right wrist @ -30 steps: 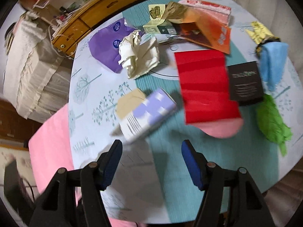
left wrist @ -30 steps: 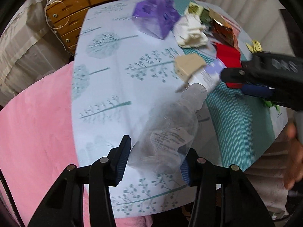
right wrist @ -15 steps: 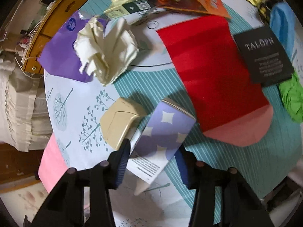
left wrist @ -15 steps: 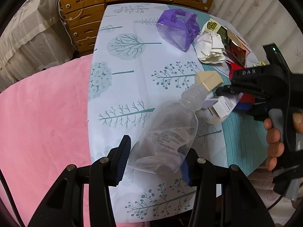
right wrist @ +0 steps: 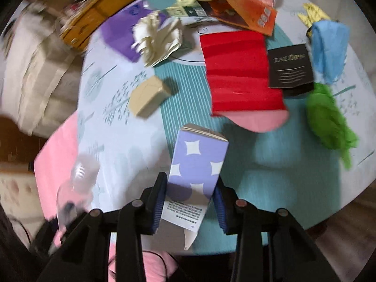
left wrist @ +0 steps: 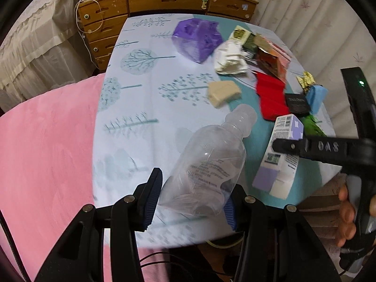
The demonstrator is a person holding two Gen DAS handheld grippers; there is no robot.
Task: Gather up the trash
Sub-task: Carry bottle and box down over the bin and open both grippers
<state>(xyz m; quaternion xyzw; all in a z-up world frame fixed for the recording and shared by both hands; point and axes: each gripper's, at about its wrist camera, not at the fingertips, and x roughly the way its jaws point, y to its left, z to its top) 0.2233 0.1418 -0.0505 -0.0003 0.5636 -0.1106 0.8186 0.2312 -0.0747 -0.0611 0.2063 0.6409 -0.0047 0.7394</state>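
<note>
Table under tree-print cloth, littered with remaining trash: purple plastic bag, red folded paper, crumpled white paper, small beige box. Pickup step complete for two items. Left gripper clamped on crushed clear plastic bottle, raised above cloth. Right gripper, jaws just closed, clenched on lilac star-print carton, lifted clear. Next, by judgement: carry both to bin, none in view, then release.

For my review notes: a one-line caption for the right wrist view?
Right gripper clamps a purple carton above the littered table.
</note>
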